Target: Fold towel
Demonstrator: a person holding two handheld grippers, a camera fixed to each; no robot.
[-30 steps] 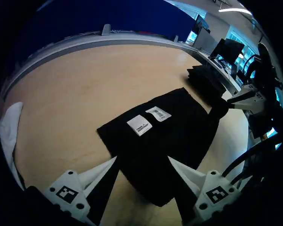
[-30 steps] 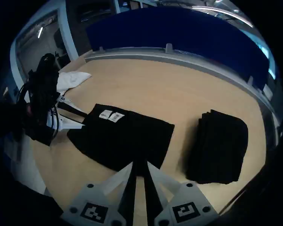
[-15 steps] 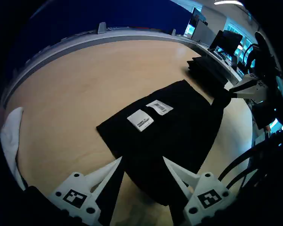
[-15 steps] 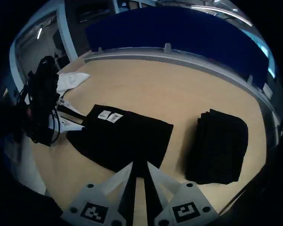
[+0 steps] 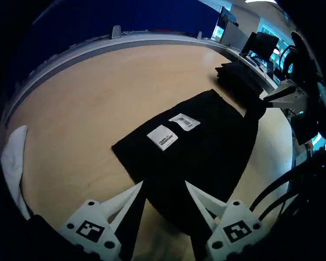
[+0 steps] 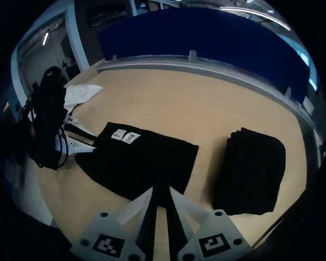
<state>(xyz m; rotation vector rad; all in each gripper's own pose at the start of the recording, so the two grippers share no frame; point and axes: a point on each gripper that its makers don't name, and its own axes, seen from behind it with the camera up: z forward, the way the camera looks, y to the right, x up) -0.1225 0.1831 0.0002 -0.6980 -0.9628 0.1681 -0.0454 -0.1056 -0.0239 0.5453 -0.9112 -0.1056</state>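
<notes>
Towel (image 5: 193,148) lying on tabletop (image 5: 98,95), long axis running from left tongs (image 5: 163,183) to right tongs (image 6: 161,189). We're pinching one end tight in right tongs; left tongs gaping wide, straddling other end, gripping nothing yet.

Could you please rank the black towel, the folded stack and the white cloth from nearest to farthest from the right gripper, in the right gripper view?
1. Black towel: edge in the jaws, just ahead.
2. Folded stack: ahead, on the right.
3. White cloth: far back on the left.
</notes>
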